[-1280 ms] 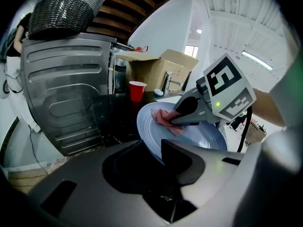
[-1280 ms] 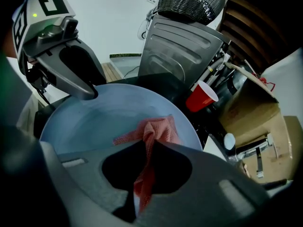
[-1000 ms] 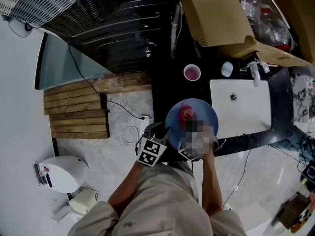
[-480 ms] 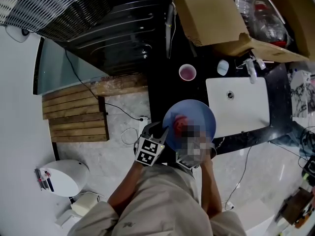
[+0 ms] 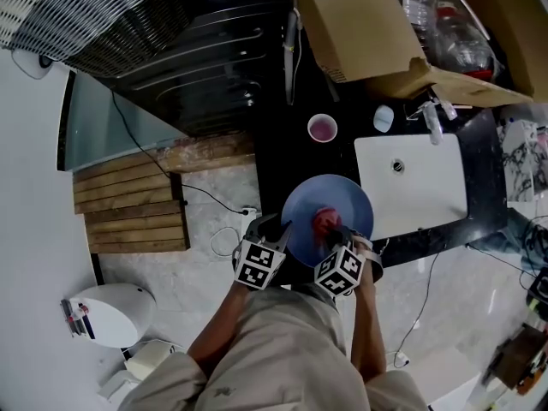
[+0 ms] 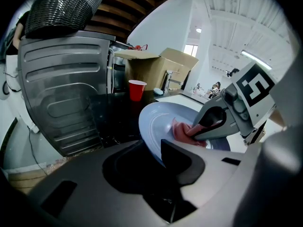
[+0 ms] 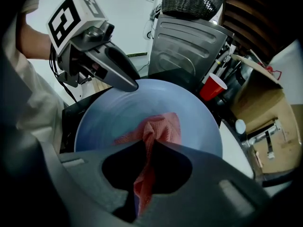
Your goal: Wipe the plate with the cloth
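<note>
A round blue plate (image 5: 344, 197) is held tilted above the black counter's front edge. My left gripper (image 5: 284, 232) is shut on the plate's left rim, which the left gripper view shows wedged between the jaws (image 6: 159, 151). A pink-red cloth (image 5: 324, 222) lies bunched on the plate's face. My right gripper (image 5: 335, 235) is shut on the cloth and presses it against the plate. In the right gripper view the cloth (image 7: 158, 126) runs up from between the jaws (image 7: 149, 149) onto the plate (image 7: 113, 110), and the left gripper (image 7: 127, 83) bites the far rim.
A red cup (image 5: 322, 128) stands on the black counter (image 5: 287, 157) behind the plate. To the right is a white sink (image 5: 411, 182) with a tap (image 5: 432, 114). A cardboard box (image 5: 360, 24) and a dark ribbed appliance (image 5: 214, 50) sit further back. Wooden slats (image 5: 128, 208) lie on the floor at the left.
The right gripper has drawn the cloth across the plate's face toward the near rim. The left gripper and the plate have kept still.
</note>
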